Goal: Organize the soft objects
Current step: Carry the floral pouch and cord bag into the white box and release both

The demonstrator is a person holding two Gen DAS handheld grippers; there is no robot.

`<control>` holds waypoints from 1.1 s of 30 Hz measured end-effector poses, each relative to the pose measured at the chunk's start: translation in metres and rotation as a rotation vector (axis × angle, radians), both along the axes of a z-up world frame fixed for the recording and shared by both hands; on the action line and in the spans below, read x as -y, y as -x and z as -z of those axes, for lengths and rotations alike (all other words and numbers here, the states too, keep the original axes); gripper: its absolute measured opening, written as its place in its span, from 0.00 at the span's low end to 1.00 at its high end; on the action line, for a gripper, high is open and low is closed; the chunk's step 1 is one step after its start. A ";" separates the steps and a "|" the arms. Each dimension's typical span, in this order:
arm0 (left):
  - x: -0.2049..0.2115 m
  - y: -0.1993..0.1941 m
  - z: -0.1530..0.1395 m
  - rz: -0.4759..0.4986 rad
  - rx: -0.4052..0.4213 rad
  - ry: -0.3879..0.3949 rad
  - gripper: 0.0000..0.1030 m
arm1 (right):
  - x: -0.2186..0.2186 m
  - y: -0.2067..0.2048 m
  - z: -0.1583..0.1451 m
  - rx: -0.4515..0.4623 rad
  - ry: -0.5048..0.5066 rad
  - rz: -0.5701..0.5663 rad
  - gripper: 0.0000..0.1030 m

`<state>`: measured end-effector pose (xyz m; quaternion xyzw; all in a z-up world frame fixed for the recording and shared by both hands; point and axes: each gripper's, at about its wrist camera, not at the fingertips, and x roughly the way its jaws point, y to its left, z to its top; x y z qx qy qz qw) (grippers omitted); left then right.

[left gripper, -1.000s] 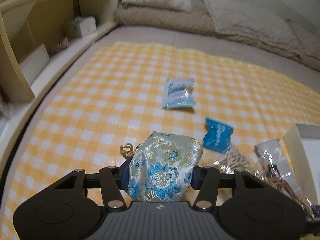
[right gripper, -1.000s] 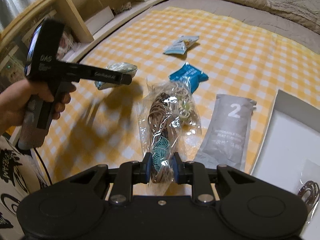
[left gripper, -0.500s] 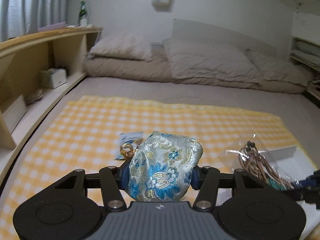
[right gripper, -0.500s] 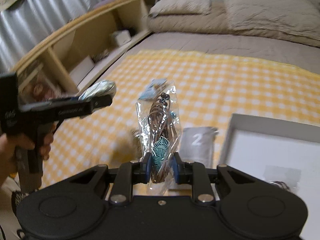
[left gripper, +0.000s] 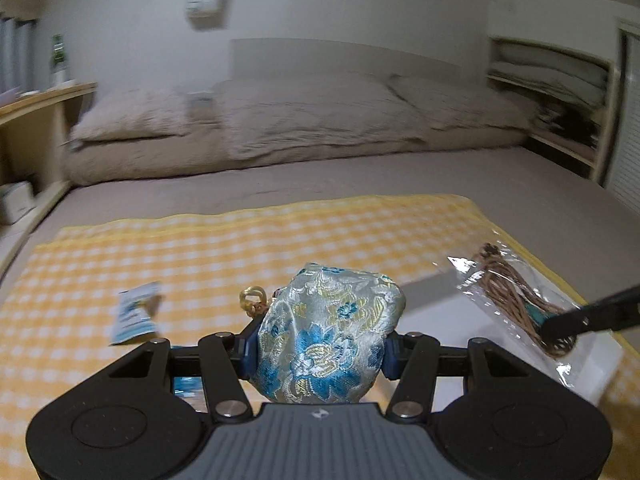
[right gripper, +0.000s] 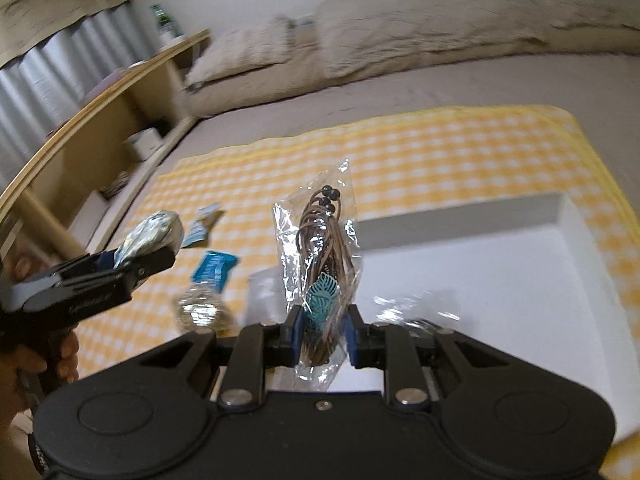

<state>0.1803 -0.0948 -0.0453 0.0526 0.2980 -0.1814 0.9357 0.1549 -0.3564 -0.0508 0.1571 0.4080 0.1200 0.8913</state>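
Observation:
My left gripper is shut on a blue floral brocade pouch with a gold cord, held above the yellow checked cloth. The pouch also shows at the left of the right wrist view. My right gripper is shut on a clear bag of brown cords with a teal feather charm, held over the near edge of the white box. That bag shows at the right of the left wrist view.
On the cloth lie a light blue sachet, a blue packet and a clear bag of twine. Beige pillows lie at the bed's head. Wooden shelves run along the left.
Both grippers lifted their items off the cloth and moved right toward the white box. The cameras tilted up from the cloth to the bed's head.

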 end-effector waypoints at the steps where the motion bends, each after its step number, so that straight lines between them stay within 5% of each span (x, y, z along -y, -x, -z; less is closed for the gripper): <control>1: 0.008 0.001 0.002 0.024 -0.002 -0.002 0.54 | 0.000 0.000 0.000 0.000 0.000 0.000 0.22; 10: 0.065 0.002 0.028 0.261 0.001 -0.072 0.54 | 0.049 0.016 0.020 -0.074 -0.004 0.124 0.22; 19: 0.093 -0.023 0.062 0.304 -0.049 -0.187 0.54 | 0.080 0.024 0.041 -0.150 -0.015 0.198 0.22; 26: 0.094 -0.028 0.076 0.314 -0.106 -0.206 0.75 | 0.085 0.019 0.054 -0.192 -0.019 0.190 0.22; 33: 0.092 -0.025 0.074 0.316 -0.134 -0.197 0.86 | 0.082 0.012 0.065 -0.233 -0.033 0.165 0.23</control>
